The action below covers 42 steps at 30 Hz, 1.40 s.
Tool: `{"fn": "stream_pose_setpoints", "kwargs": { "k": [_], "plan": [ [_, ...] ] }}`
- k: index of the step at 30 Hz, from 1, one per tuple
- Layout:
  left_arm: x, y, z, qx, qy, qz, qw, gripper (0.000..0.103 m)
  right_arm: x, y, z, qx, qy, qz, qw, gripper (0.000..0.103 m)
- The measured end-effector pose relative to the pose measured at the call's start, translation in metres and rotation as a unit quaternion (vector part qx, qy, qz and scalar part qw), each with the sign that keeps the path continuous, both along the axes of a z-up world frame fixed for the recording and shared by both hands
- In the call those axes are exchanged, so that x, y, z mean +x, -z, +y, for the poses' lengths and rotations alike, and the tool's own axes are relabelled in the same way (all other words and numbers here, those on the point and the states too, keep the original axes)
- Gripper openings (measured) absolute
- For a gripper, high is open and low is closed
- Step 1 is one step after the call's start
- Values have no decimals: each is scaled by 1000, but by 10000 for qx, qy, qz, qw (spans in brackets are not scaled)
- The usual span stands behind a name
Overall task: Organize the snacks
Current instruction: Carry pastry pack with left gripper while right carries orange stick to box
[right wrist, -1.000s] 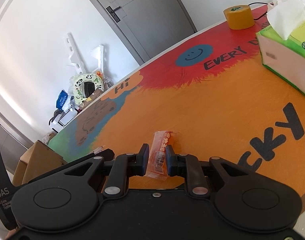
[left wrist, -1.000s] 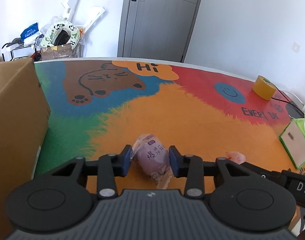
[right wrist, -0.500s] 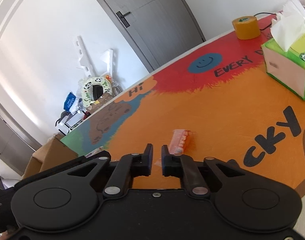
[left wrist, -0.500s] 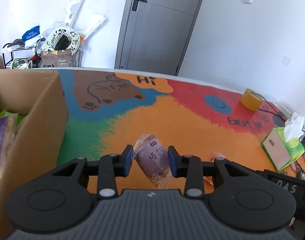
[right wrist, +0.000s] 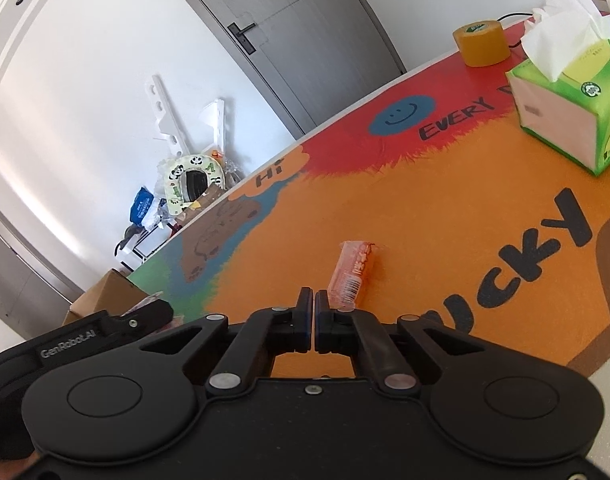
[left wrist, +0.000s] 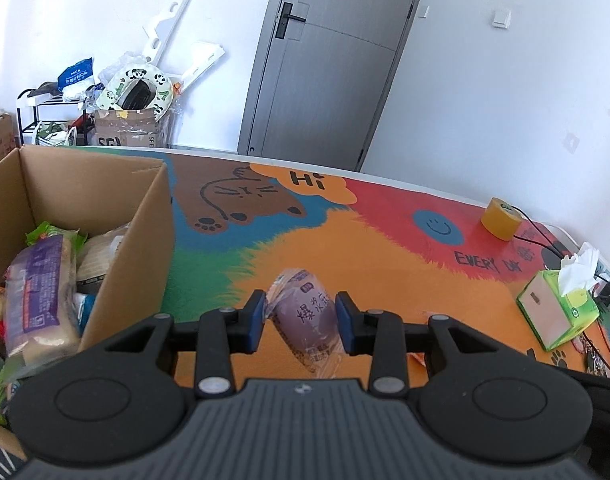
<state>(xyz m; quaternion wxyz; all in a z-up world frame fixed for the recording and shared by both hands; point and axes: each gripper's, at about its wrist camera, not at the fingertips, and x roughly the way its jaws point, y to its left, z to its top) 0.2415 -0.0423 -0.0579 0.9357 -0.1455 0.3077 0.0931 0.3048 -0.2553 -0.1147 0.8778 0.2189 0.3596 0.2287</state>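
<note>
1. Holding a purple bun packet [left wrist: 305, 312], my left claw [left wrist: 299, 322] had its blue pads pressed on the packet's two sides, so it was clenched on that snack and carried it above the mat [left wrist: 385, 264].
2. What the coming move turned on, as I judged it, was the box [left wrist: 145, 232]: it stood to the left of the left claw, its open top just beside the claw's left finger [left wrist: 254, 320], with a cardboard wall between packet and contents.
3. The packet's long axis ran roughly along the claw's pointing line, its clear tail toward the camera, so it would drop in lengthwise.
4. My right claw [right wrist: 313, 322] was clenched on nothing, its jaws closed together.
5. The orange sachet [right wrist: 351, 274] lay flat on the mat just ahead of and slightly right of the right claw's tips, its long axis pointing away from me and leaning a little right; I could not tell whether the right finger touched its near end. The right claw was far nearer to it than the left.
6. The bun packet looked soft and rounded under thin, glossy, crinkled film. The sachet was flat, slim and shiny. The box was plain matte cardboard, already holding several wrapped snacks [left wrist: 37, 292]. The mat looked fuzzy and printed.
</note>
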Motion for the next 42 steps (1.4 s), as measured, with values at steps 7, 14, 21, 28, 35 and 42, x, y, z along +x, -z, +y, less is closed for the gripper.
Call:
{"fn": "stream_pose_setpoints", "kwargs": {
  "k": [7,14,21,28,35,42],
  "plan": [
    [2,4,5,-101,-3,49,9999,36,5,2,5,-274,255,26,9993,50],
    [11,10,13,-182,-31,69,9998,36,27,4,27,-695,356,1,9969,55],
    [21,18,18,-196,-97,197,9996,36,34,13,50,-1221,324,-135,9919,57],
    [21,20,14,-201,-63,225,9995,36,32,12,54,-1855,346,-323,9815,24],
    [13,14,8,-191,12,150,9997,36,21,10,34,-1335,279,-230,9904,20],
    [0,-3,7,-142,12,-72,9999,36,4,-9,31,-998,212,-408,9939,20]
  ]
}}
